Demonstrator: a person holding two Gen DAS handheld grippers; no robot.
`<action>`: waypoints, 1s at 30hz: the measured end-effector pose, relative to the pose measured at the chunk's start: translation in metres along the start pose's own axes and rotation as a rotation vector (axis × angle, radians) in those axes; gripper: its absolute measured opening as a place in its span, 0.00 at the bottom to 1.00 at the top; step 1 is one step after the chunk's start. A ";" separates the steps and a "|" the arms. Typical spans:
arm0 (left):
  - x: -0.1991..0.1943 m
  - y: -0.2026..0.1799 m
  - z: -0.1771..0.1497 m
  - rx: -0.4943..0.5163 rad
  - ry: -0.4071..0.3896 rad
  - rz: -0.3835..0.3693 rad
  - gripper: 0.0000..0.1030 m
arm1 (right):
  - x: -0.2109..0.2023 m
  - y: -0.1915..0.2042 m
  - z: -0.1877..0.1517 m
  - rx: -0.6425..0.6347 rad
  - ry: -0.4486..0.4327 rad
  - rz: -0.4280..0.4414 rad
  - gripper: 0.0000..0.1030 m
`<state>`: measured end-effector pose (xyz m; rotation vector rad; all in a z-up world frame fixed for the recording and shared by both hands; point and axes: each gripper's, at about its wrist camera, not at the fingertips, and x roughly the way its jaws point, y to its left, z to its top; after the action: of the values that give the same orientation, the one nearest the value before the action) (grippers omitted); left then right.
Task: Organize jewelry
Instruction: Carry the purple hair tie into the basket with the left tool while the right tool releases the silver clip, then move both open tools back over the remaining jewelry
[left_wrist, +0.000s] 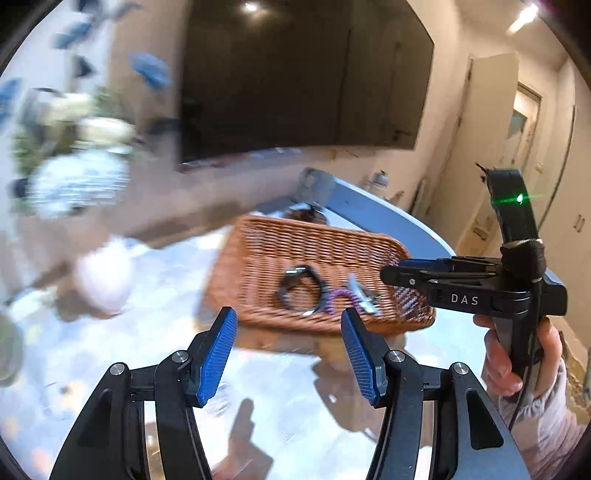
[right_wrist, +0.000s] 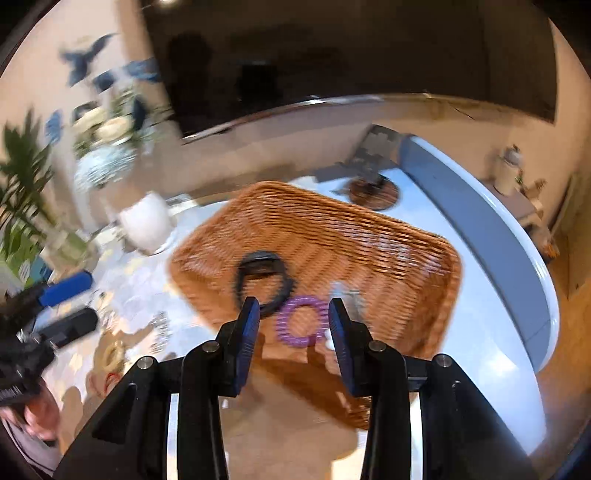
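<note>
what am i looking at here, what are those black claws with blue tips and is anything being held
Each is a hand-held gripper, one in each of a person's hands, with a camera looking along its fingers. One picture is from the left hand-held gripper, the other from the right hand-held gripper. Both stand open and hold nothing. On the table sits a wicker basket holding a black watch, a purple coil bracelet and a blurred silvery piece. A white vase stands beside it.
</note>
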<state>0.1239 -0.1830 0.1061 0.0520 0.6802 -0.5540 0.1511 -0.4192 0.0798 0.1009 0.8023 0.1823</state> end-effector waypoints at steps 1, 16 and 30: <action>-0.013 0.007 -0.003 -0.002 -0.014 0.011 0.58 | -0.001 0.011 -0.001 -0.016 -0.002 0.014 0.40; -0.173 0.153 -0.077 -0.234 -0.197 0.233 0.58 | 0.033 0.173 -0.029 -0.250 0.062 0.186 0.40; -0.056 0.229 -0.109 -0.463 0.014 0.111 0.58 | 0.112 0.220 -0.038 -0.304 0.212 0.262 0.40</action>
<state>0.1399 0.0630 0.0251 -0.3379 0.8002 -0.2798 0.1724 -0.1807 0.0091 -0.1028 0.9621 0.5675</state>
